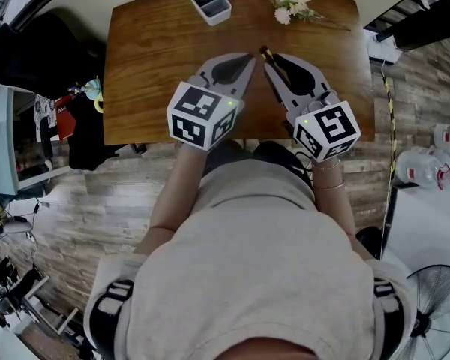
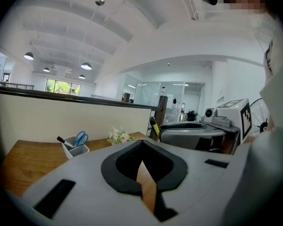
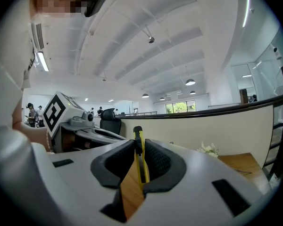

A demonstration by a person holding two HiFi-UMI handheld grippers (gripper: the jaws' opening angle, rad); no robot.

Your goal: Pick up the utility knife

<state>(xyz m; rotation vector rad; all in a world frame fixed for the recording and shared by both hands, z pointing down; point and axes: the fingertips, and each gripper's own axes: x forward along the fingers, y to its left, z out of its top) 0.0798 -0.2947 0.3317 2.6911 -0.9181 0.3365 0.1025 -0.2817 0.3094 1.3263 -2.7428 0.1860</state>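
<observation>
The knife (image 3: 140,160) sits clamped upright between the jaws of the right gripper (image 3: 138,144), its black tip poking above them. In the head view it shows just past that gripper's tips, over the near half of the table (image 1: 154,58). It looks lifted clear of the wood, so the pick-up seems done, with only a steady hold left. The left gripper (image 2: 141,141) hangs just beside it, jaws together at the tips and nothing between them.
</observation>
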